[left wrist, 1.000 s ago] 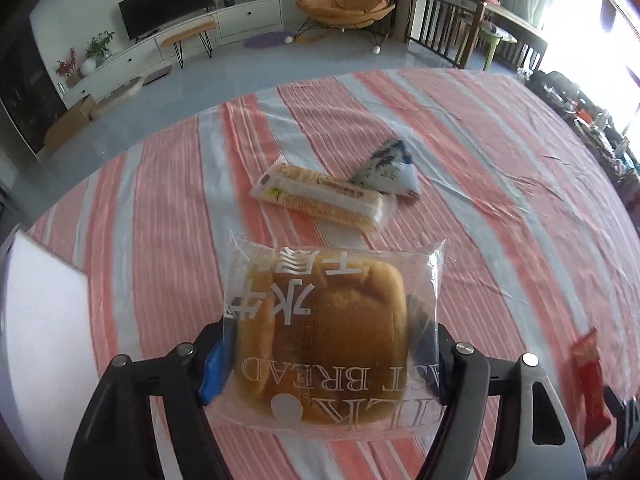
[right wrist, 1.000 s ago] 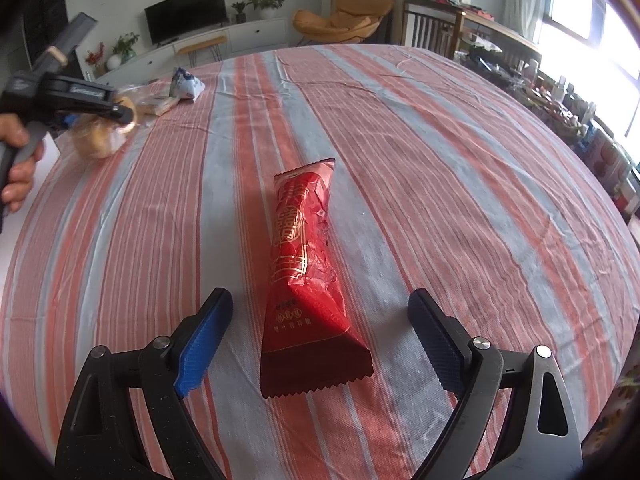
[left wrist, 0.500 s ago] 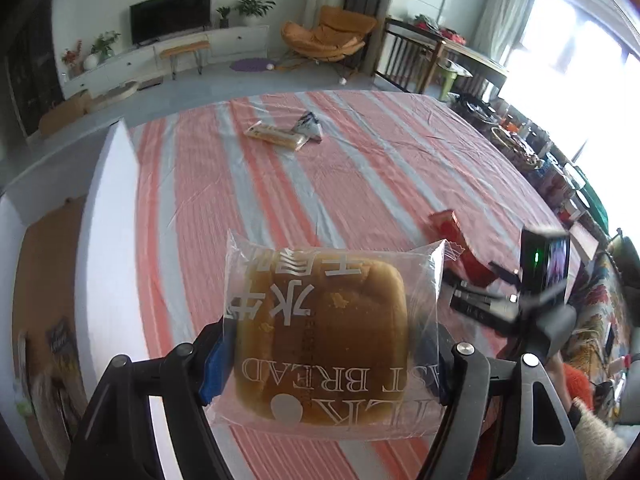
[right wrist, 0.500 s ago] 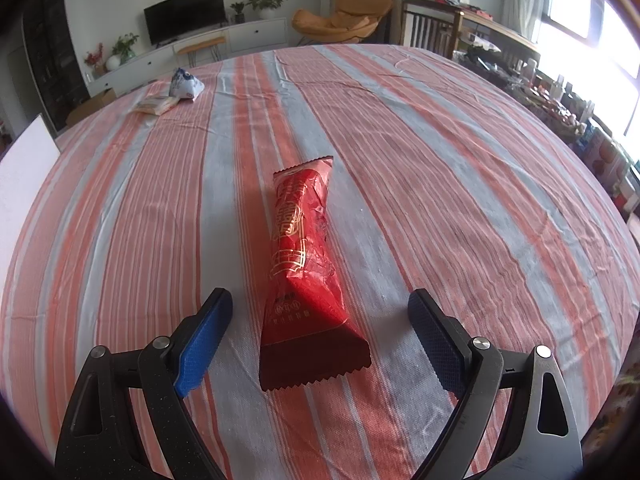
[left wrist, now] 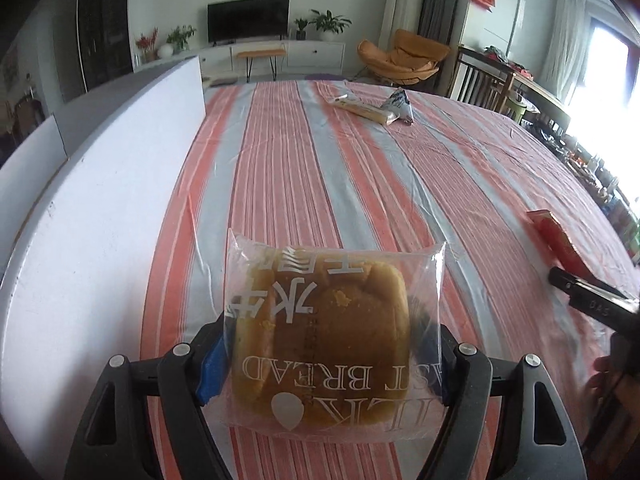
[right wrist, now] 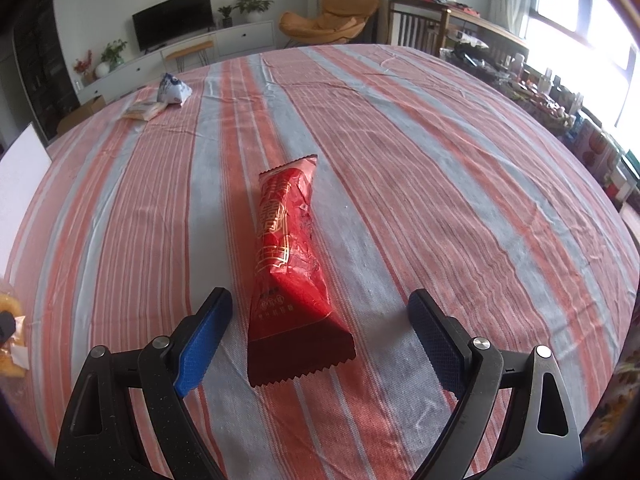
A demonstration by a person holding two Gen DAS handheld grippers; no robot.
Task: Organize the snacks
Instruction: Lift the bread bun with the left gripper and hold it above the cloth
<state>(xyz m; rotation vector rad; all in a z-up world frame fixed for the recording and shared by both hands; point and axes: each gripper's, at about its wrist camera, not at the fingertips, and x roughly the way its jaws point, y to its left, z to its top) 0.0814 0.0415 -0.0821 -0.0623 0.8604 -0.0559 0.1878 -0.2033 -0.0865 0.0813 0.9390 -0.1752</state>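
A clear-wrapped toast bread pack (left wrist: 332, 336) sits between the pads of my left gripper (left wrist: 324, 340), above the striped tablecloth (left wrist: 320, 180). The jaws are opening slightly, and the pads still press its sides. The same bread pack (right wrist: 8, 328) shows at the left edge of the right wrist view. My right gripper (right wrist: 320, 304) stands open just above the cloth. A long red snack pack (right wrist: 288, 248) lies on the cloth between its fingers, touching neither. That red snack pack (left wrist: 556, 236) and a black finger of the right gripper (left wrist: 588, 300) show at the right of the left wrist view.
A white board (left wrist: 100, 220) runs along the table's left side. At the far end lie a yellow cracker pack (left wrist: 364, 110) and a blue-and-white triangular pack (left wrist: 398, 106). Chairs and a cluttered shelf stand beyond the right edge.
My left gripper has swung with the bread pack from the far snacks toward the near left, beside the white board. The right gripper and red pack have not moved.
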